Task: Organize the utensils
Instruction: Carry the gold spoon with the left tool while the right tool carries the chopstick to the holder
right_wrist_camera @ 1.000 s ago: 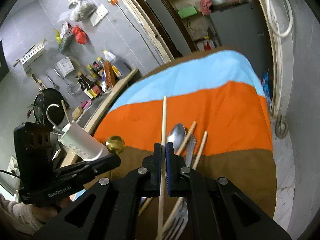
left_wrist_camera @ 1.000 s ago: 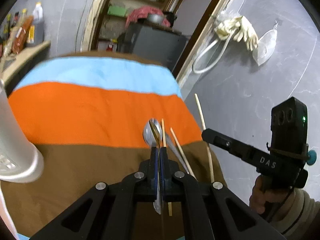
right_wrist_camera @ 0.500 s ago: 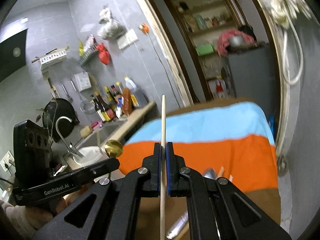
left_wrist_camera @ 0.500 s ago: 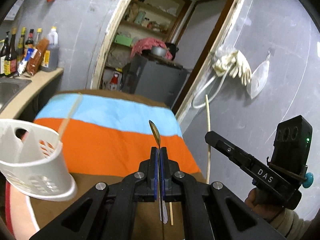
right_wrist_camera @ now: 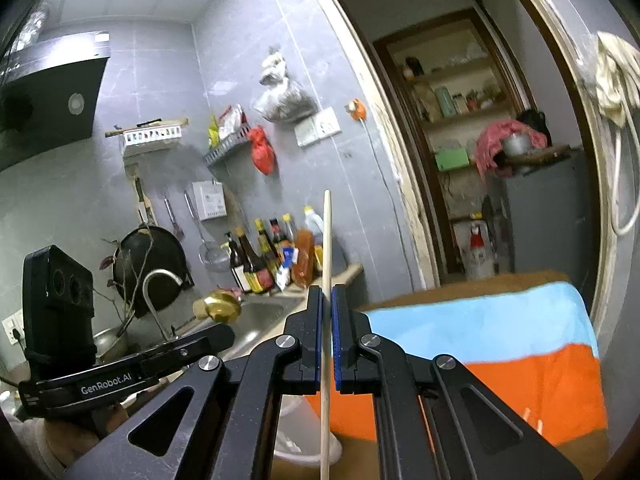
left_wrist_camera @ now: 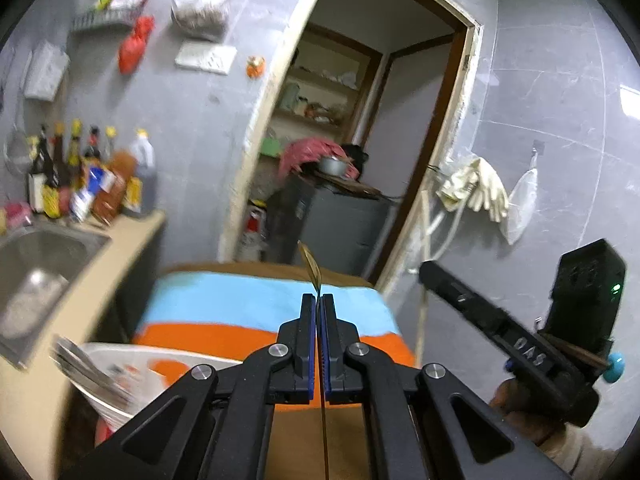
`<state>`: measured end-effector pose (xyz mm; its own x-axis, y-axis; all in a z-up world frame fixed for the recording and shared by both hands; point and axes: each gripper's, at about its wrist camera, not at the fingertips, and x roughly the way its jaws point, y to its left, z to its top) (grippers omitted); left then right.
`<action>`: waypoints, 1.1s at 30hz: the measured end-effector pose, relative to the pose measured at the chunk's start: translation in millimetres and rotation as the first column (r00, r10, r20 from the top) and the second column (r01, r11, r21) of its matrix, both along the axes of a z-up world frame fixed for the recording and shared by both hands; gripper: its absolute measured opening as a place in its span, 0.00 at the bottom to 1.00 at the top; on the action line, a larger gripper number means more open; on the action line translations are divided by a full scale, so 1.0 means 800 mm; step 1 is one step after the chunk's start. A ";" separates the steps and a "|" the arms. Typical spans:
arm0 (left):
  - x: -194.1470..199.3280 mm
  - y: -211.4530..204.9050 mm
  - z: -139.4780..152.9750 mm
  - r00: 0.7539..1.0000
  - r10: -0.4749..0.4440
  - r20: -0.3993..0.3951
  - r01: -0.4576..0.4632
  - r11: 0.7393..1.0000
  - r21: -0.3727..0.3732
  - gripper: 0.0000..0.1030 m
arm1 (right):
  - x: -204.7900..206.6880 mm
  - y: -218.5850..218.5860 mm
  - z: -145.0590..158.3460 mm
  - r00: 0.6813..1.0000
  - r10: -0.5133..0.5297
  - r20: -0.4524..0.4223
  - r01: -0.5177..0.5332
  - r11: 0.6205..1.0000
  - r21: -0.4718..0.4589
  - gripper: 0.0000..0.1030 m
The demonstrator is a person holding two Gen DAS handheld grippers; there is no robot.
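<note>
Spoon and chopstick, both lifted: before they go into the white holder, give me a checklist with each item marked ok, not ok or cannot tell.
1. Left tool shut on the spoon: ok, handle pinched between the pads, gold bowl pointing up.
2. Right tool shut on the chopstick: ok, stick held near upright.
3. Both utensils clear of the striped cloth: ok.
4. Holder in sight: ok, low and left in the left view, blurred, utensils already in it.
5. Free compartment for each utensil: cannot tell.
6. Tools apart from each other: ok.
</note>
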<state>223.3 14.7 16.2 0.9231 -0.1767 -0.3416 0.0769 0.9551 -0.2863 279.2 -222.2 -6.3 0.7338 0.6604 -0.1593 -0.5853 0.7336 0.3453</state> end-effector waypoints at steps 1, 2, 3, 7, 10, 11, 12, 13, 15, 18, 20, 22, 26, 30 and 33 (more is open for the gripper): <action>-0.002 0.008 0.003 1.000 0.012 0.006 -0.012 1.000 0.007 0.02 | -0.001 0.008 0.003 1.000 0.000 0.014 0.000 1.000 0.004 0.04; -0.004 0.022 0.005 0.999 0.032 0.013 -0.032 0.999 0.010 0.02 | -0.002 0.018 0.008 1.000 0.001 0.029 -0.001 1.000 0.010 0.04; -0.006 0.037 0.006 0.998 0.052 0.020 -0.052 0.999 0.007 0.02 | -0.003 0.025 0.010 0.999 0.000 0.036 0.000 1.000 0.015 0.04; -0.007 0.087 0.009 0.991 0.128 0.046 -0.127 0.992 -0.027 0.02 | -0.004 0.058 0.017 0.998 0.004 0.066 -0.007 0.999 0.041 0.04; -0.002 0.123 0.003 0.983 0.173 0.056 -0.170 0.984 -0.057 0.02 | -0.004 0.080 0.018 0.996 -0.001 0.084 -0.004 0.998 0.055 0.04; 0.000 0.135 0.000 0.981 0.185 0.060 -0.182 0.981 -0.063 0.02 | -0.004 0.088 0.018 0.996 -0.005 0.094 0.000 0.998 0.058 0.04; 0.004 0.145 -0.005 0.979 0.195 0.063 -0.191 0.979 -0.070 0.02 | -0.003 0.094 0.016 0.995 -0.007 0.100 0.001 0.998 0.058 0.04; 0.007 0.152 -0.008 0.978 0.200 0.063 -0.195 0.978 -0.076 0.02 | -0.003 0.101 0.013 0.994 -0.013 0.109 0.006 0.998 0.058 0.04; 0.015 0.166 -0.019 0.977 0.205 0.063 -0.198 0.974 -0.106 0.02 | 0.000 0.111 0.007 0.993 -0.015 0.116 0.008 0.998 0.063 0.04; 0.022 0.175 -0.033 0.976 0.205 0.066 -0.196 0.972 -0.131 0.02 | 0.006 0.124 -0.004 0.993 -0.016 0.113 0.005 0.996 0.090 0.04; 0.024 0.179 -0.042 0.976 0.204 0.075 -0.193 0.972 -0.136 0.02 | 0.010 0.129 -0.011 0.994 -0.012 0.113 -0.001 0.994 0.110 0.04; 0.027 0.178 -0.051 0.975 0.205 0.081 -0.193 0.972 -0.134 0.02 | 0.012 0.135 -0.020 0.992 -0.009 0.125 -0.005 0.994 0.110 0.04; 0.037 0.177 -0.067 0.975 0.204 0.090 -0.193 0.974 -0.118 0.02 | 0.020 0.147 -0.037 0.991 -0.002 0.132 -0.013 0.994 0.110 0.04; 0.041 0.171 -0.078 0.973 0.209 0.098 -0.203 0.976 -0.074 0.03 | 0.026 0.156 -0.050 0.991 0.002 0.131 -0.015 0.995 0.101 0.04; 0.041 0.165 -0.080 0.974 0.202 0.101 -0.199 0.979 -0.047 0.03 | 0.028 0.160 -0.056 0.991 0.002 0.132 -0.013 0.996 0.086 0.04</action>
